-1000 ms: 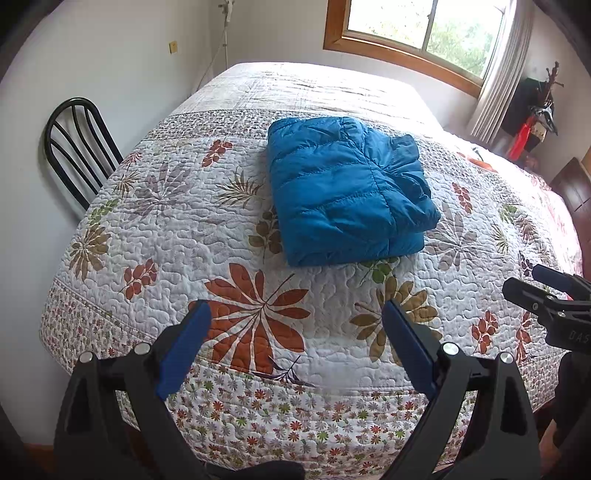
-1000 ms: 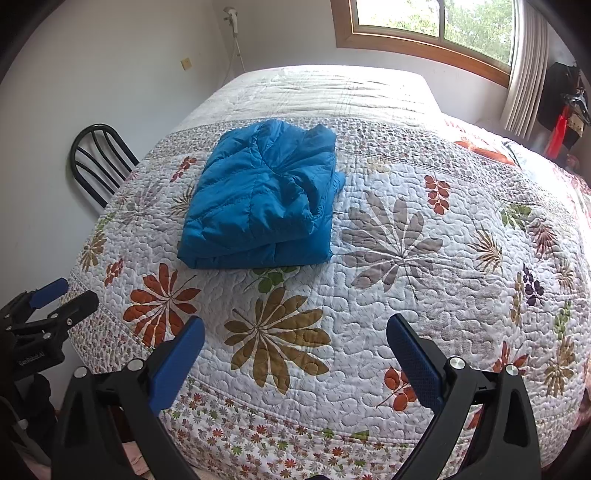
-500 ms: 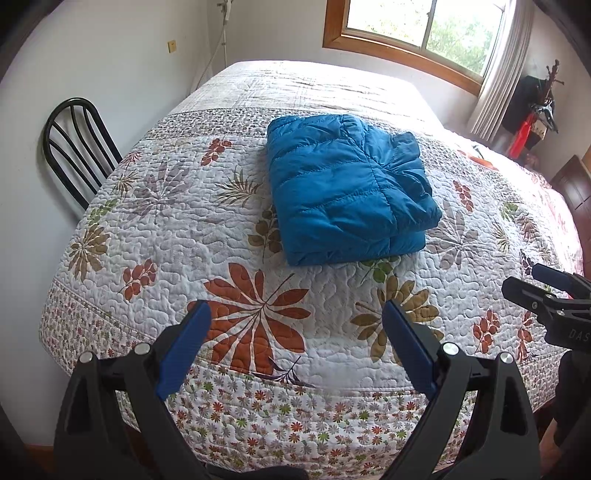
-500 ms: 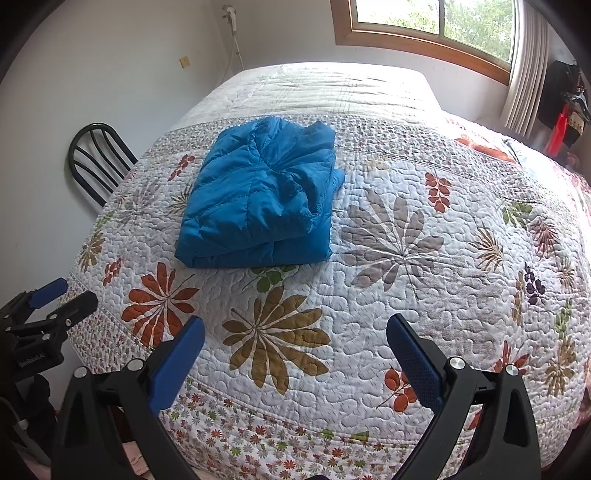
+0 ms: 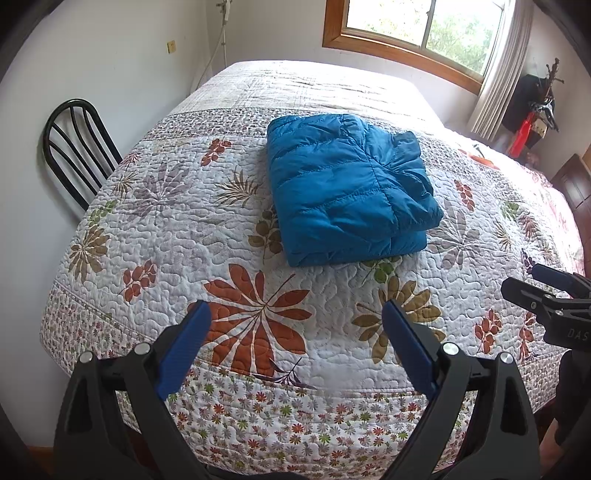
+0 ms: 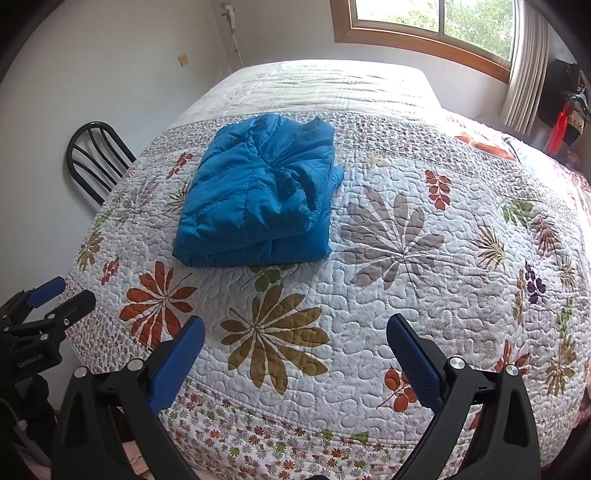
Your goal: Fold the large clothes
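Currently both claws are held wide open with nothing gripped. The left claw (image 5: 295, 343) is seen above the near edge of the bed (image 5: 258, 413), blue pads spread over the quilt, no contact with fabric visible. The right claw (image 6: 295, 350) is likewise spread over the quilt near the front edge, nothing between its pads. Each claw is also caught in the other's view: the right claw (image 5: 546, 295) at the right margin of the left wrist view, the left claw (image 6: 48, 306) at the left margin of the right wrist view; from those side angles the opening cannot be judged.

The blue puffer jacket (image 5: 347, 188) is found folded into a compact rectangle, lying flat on the quilt toward the middle of the bed, well apart from both claws. In the right wrist view the jacket (image 6: 258, 195) sits left of centre, layered edges facing the camera.

A black metal chair (image 5: 74, 147) is seen against the wall beside the bed's left side. A wood-framed window (image 5: 424, 33) with a curtain (image 5: 498, 70) is located behind the bed. Nothing is seen between claws and jacket.
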